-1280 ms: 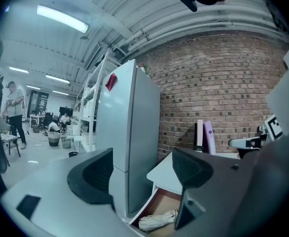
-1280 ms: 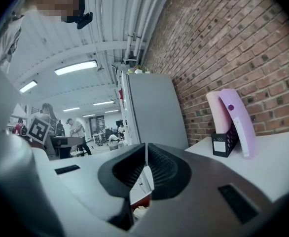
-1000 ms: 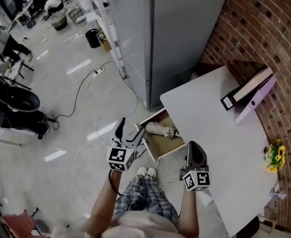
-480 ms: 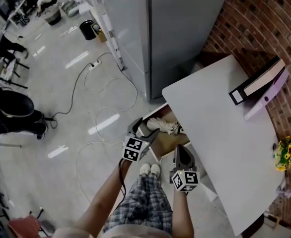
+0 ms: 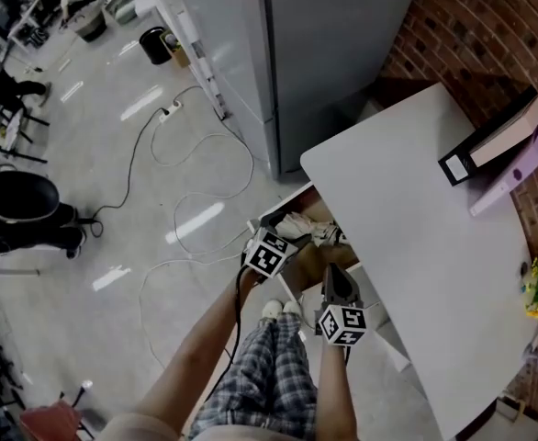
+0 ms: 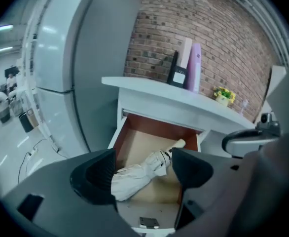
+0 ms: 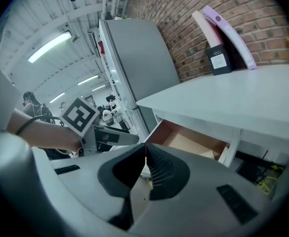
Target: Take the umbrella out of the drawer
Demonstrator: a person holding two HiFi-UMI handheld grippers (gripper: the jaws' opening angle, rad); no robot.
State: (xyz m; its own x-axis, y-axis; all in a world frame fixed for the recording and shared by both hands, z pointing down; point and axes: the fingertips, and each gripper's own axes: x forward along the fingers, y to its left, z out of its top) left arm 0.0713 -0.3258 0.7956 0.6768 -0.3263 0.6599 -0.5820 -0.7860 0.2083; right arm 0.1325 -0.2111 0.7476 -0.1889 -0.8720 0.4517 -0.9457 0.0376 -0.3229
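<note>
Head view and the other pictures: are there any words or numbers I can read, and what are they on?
No text here can be read.
Black binder: white label, print too small to read.
Grey cabinet: red sticker, too blurred to read.
Marker cubes: only black-and-white square patterns, no letters or numbers.

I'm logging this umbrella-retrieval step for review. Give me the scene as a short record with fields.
drawer: open, under the white table
umbrella: folded, lying inside the drawer
left gripper: jaws apart, umbrella framed between them, not gripped
right gripper: jaws together, empty, near the drawer front
task stage: umbrella not yet lifted
</note>
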